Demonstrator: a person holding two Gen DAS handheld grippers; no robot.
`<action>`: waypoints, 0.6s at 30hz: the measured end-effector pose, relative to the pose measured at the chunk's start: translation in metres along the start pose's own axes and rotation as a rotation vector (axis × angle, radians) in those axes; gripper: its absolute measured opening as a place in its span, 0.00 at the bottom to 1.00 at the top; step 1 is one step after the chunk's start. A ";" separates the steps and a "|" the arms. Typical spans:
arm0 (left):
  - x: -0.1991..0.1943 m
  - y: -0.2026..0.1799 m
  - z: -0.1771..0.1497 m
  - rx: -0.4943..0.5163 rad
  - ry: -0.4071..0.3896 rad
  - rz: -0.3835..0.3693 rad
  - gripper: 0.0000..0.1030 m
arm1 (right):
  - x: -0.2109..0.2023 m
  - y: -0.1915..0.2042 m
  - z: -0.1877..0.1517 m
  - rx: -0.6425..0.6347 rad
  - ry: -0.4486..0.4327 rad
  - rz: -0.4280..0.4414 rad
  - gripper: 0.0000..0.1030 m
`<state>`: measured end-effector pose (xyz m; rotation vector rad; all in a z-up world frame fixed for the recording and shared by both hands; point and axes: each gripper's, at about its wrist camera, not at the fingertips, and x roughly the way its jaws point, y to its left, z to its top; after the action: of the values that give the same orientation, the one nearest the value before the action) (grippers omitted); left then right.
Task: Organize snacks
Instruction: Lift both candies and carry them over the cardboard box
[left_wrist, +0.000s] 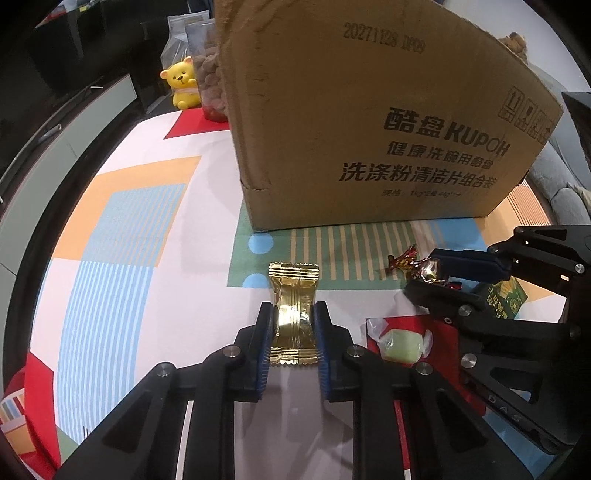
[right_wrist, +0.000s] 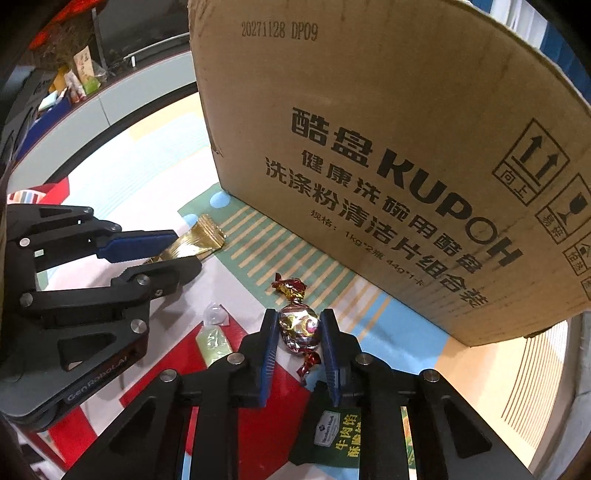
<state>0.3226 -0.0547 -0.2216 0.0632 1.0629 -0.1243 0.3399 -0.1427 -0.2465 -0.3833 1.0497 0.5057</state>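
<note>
Because we work both hands at once, each of our grippers has settled on its own sweet in front of the cardboard box (left_wrist: 369, 122), which stands open-topped at the back of the patterned tablecloth (left_wrist: 122, 236) and which we take to be where the snacks are meant to go. On the left, our left gripper (left_wrist: 293, 332) has its jaws drawn in against the waist of the gold foil packet (left_wrist: 293, 291), the blue pads pinching the wrapper so that it creases in the middle. The packet lies flat on the cloth with its far end pointing at the box; we hold it across its narrow middle, probably because the crimped ends would slip. Just to the right of that gripper, the pale green wrapped candy (left_wrist: 400, 341) lies untouched on a red patch, waiting its turn. Further right, our right gripper (right_wrist: 299, 332) is closed on the round body of the silver and red twist-wrapped candy (right_wrist: 299, 326), its twisted tails poking out fore and aft, free of the pads. A dark green snack packet (right_wrist: 334, 435) lies beneath that gripper, near us. Both sweets sit low, near the cloth; whether either is clear of it we cannot tell.
</note>
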 end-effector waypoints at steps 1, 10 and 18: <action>-0.001 0.001 0.000 0.000 -0.001 0.001 0.21 | -0.005 -0.003 0.001 0.004 -0.002 -0.002 0.24; -0.028 0.006 -0.003 0.001 -0.038 0.011 0.21 | -0.031 -0.007 0.000 0.058 -0.022 -0.023 0.23; -0.051 0.012 -0.009 -0.009 -0.058 0.019 0.21 | -0.061 -0.008 0.000 0.149 -0.046 -0.043 0.23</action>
<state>0.2919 -0.0381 -0.1813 0.0615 1.0047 -0.1040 0.3198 -0.1619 -0.1919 -0.2609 1.0258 0.3939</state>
